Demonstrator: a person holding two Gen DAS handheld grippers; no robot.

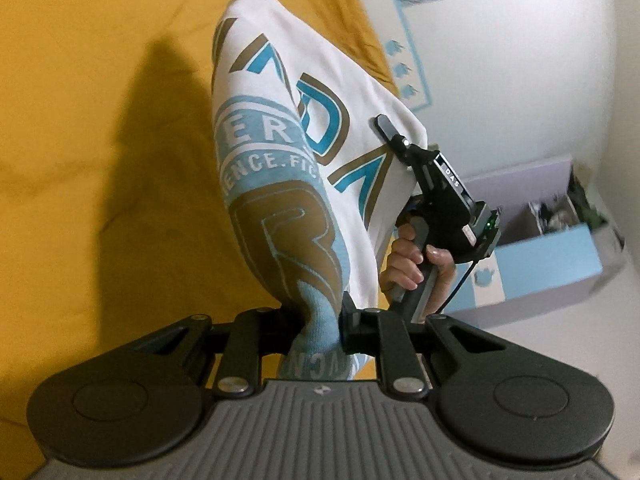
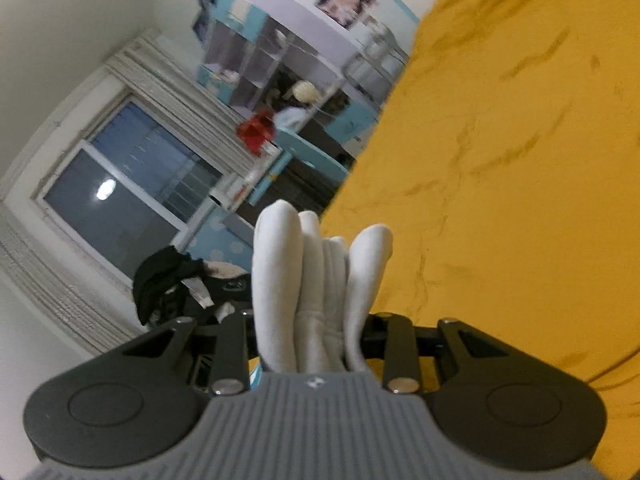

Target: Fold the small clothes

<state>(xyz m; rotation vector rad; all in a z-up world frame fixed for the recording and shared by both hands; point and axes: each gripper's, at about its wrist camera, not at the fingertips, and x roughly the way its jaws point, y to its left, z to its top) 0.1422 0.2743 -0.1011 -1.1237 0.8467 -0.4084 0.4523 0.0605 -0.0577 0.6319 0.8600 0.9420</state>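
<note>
A white shirt [image 1: 280, 140] printed with blue and brown lettering hangs stretched in the air above the yellow bed sheet [image 1: 80, 120]. My left gripper [image 1: 320, 320] is shut on a bunched blue-printed part of it at the bottom of the left wrist view. Up to the right, my right gripper [image 1: 394, 136] pinches the shirt's far edge, with a hand [image 1: 412, 264] around its handle. In the right wrist view, white folds of the shirt [image 2: 320, 280] stand bunched between the jaws of the right gripper [image 2: 316, 332], over the edge of the sheet [image 2: 500, 160].
A lilac and light-blue shelf unit [image 1: 540, 240] stands by the white wall to the right of the bed. The right wrist view, tilted, shows a window [image 2: 120, 200], cluttered shelving [image 2: 288, 72], a red object [image 2: 256, 132] and a heap of dark clothes [image 2: 168, 276].
</note>
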